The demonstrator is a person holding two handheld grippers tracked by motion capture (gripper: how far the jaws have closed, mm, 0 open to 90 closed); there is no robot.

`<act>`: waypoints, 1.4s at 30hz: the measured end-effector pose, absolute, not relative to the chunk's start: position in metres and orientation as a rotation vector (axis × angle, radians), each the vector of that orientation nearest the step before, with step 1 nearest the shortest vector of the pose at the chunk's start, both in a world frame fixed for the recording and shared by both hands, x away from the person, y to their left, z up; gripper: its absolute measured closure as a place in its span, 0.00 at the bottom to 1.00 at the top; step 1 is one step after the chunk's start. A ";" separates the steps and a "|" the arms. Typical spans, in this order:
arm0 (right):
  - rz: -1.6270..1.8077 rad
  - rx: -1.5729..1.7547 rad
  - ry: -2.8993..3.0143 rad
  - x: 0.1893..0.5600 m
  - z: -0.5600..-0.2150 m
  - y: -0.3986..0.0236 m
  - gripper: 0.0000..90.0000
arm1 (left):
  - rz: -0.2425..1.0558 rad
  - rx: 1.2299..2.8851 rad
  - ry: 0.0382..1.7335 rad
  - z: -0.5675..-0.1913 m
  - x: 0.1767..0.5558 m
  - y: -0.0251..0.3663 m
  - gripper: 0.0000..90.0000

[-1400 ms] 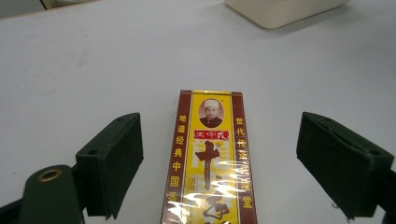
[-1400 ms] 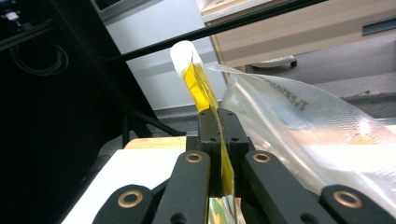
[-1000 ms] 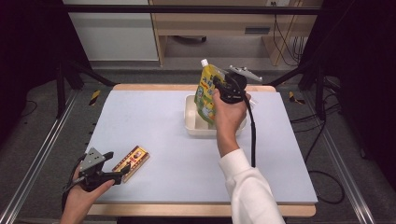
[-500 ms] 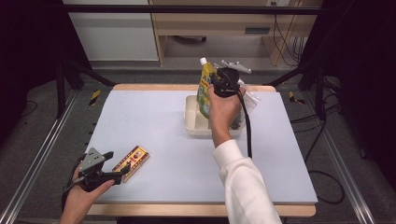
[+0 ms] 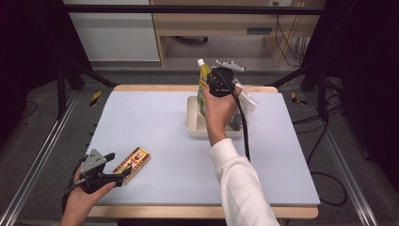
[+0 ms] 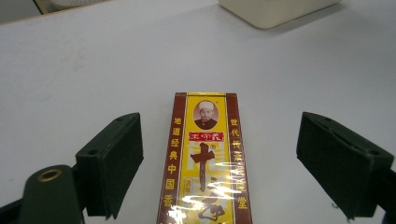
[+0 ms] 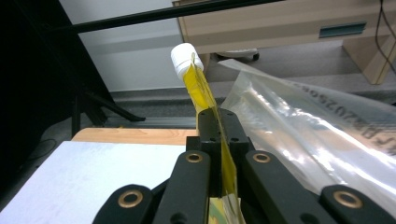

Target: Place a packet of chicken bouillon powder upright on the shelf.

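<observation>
Right hand-held gripper up over the far side of the desk, jaws clamped flat on a yellow spouted pouch, white cap pointing up and away from the jaws. Directly below it, a cream tray; just to the gripper's right, a crinkled clear plastic bag. Looks like a placing step: pouch hanging above the tray, not yet let go. Next move probably calls for lowering the pouch into the tray beside the bag, then easing the jaws apart.

Left hand-held gripper down low at the near corner, jaws spread wide, straddling a red-and-yellow carton lying flat on the desk, gaps on both sides, nothing touched. Ready for a grab there: needs closing across the carton's narrow width, squarely, since the glossy wrap could slip.
</observation>
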State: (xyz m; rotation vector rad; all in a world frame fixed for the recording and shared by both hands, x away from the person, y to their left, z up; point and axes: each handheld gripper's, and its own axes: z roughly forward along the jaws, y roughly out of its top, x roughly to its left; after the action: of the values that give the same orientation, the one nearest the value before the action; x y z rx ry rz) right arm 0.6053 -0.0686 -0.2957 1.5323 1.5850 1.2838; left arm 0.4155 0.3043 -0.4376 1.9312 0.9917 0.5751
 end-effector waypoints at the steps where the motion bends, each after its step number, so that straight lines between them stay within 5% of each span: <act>1: 1.285 1.536 1.587 0.605 -0.296 -0.068 1.00 | 0.576 1.932 0.991 -0.438 0.416 0.304 0.16; 42: 1.619 1.593 1.558 0.600 -0.328 -0.065 1.00 | 0.582 1.965 0.972 -0.439 0.416 0.301 0.16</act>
State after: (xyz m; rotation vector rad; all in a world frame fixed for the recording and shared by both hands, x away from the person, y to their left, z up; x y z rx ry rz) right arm 0.5999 -0.0653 -0.3282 1.5927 1.5581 1.6190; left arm 0.4159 0.3007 -0.4388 1.9653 0.9717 0.5816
